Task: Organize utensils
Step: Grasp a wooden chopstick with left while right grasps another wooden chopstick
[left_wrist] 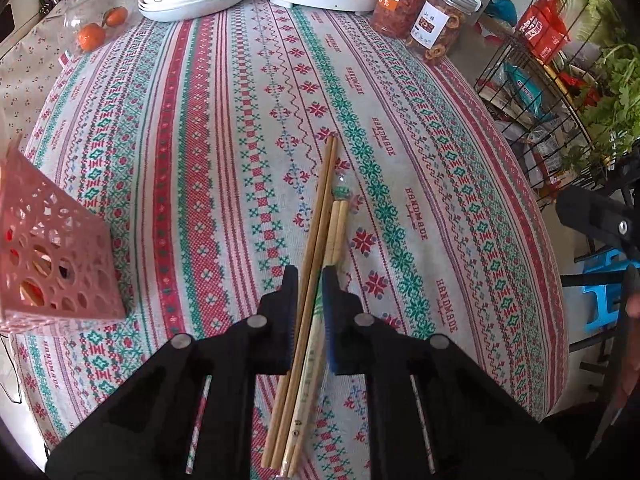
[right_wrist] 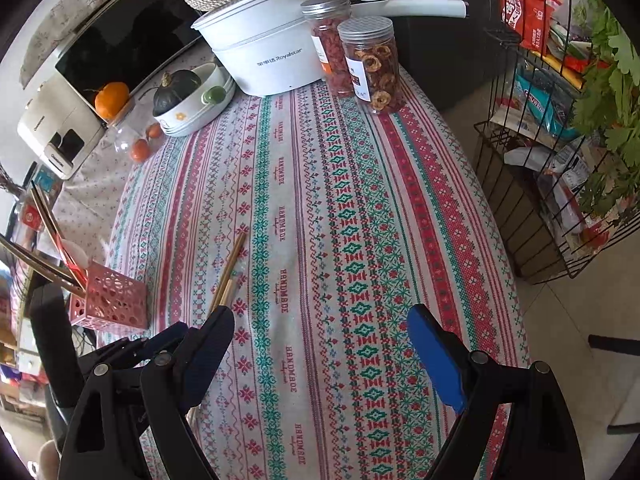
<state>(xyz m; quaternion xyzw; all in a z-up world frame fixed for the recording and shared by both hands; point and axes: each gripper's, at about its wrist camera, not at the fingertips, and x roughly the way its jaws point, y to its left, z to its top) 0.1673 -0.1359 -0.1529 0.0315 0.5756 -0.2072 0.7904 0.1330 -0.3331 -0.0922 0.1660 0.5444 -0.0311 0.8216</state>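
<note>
A: A kitchen corner: a tabletop [left_wrist: 224, 128] under a red-and-green cross-stitch cloth, with a white Royalstar pot [right_wrist: 272, 56], two jars of dried fruit [right_wrist: 372, 64] and a wire rack [right_wrist: 536, 184] of groceries off to the side.

B: Which step is this?

A: Picking up, I'd judge. The left hand-held gripper [left_wrist: 310, 312] points down at a bundle of wooden chopsticks [left_wrist: 316, 240] lying on the cloth. Its jaws are drawn in nearly together, with the sticks running right between the pads, so I read it as clamped on the bundle.

B: And the right one?

A: The right hand-held gripper [right_wrist: 320, 360] stands wide apart with nothing between its jaws, hovering over bare cloth to the right of the sticks.

B: The next move?

A: Probably lifting the bundle clear and carrying it to the pink perforated holder [left_wrist: 56, 264], which sits well to the left of the left gripper. The sticks are long and held near one end, so they may droop or fan out.

B: What do the views add to each other?

A: The left wrist view shows the clamp itself. Only the right wrist view shows the holder upright, already stocked with chopsticks and a white spoon [right_wrist: 76, 252].
</note>
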